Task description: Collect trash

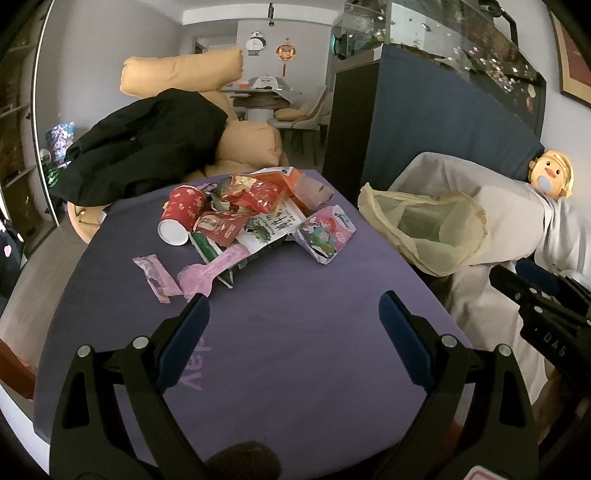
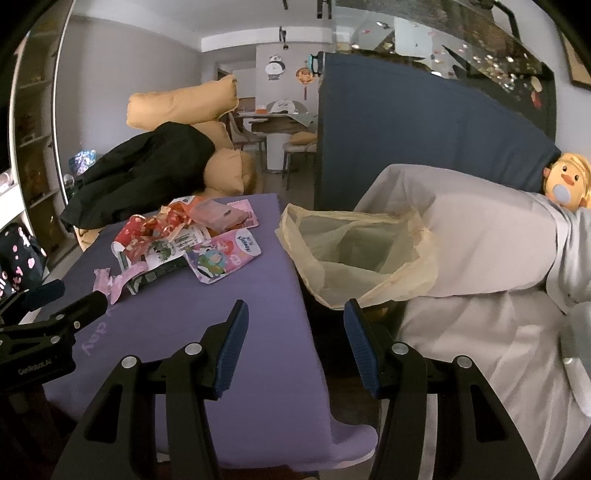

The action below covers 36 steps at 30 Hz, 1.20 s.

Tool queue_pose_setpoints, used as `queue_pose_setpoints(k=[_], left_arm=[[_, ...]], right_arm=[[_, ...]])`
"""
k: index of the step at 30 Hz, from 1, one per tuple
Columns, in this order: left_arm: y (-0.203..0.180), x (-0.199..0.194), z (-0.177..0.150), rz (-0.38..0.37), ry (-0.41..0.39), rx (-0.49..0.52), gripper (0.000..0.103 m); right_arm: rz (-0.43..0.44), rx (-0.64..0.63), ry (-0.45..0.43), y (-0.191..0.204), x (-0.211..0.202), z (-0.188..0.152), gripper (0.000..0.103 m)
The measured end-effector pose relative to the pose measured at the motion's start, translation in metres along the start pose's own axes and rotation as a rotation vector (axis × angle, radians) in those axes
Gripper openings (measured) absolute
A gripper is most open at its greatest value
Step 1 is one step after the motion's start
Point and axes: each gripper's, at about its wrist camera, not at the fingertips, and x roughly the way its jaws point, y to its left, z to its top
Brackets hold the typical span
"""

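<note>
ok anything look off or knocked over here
Yes: the red cup lies on its side in the wrapper pile on the purple mat. Both grippers are open and empty.

"GenRobot.AI" on the left gripper (image 2: pixel 83 301) body; "day" on the purple mat (image 2: pixel 192 314); "Kleenex" on the tissue pack (image 2: pixel 223 254).

A dim living room had grey walls (image 1: pixel 110 48) and a pale floor (image 1: pixel 40 254). A tan sofa (image 1: pixel 184 74) held a black coat (image 1: pixel 147 144). A tall dark blue cabinet (image 1: pixel 443 110) carried an aquarium (image 1: pixel 443 33), and dining chairs (image 1: pixel 310 110) stood beyond.
</note>
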Motion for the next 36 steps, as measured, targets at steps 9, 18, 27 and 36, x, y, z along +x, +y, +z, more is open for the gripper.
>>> queue_pose_setpoints(k=[9,18,27,36], left_arm=[[-0.0022,0.0016,0.0015,-0.012,0.006,0.007,0.088],[-0.0048,0.0011,0.0012,-0.022,0.001,0.011,0.088],[-0.0058,0.0025,0.0028,-0.032,0.008,0.014,0.088],[-0.0059,0.0026,0.0028,-0.032,0.008,0.015,0.088]], right_arm=[[-0.005,0.003,-0.003,-0.0030,-0.0021,-0.0006,0.051],[-0.010,0.001,-0.005,-0.0031,-0.0028,-0.0004,0.051],[-0.012,0.001,-0.005,-0.0035,-0.0033,-0.0001,0.051],[-0.012,0.003,-0.006,-0.0044,-0.0036,0.0005,0.051]])
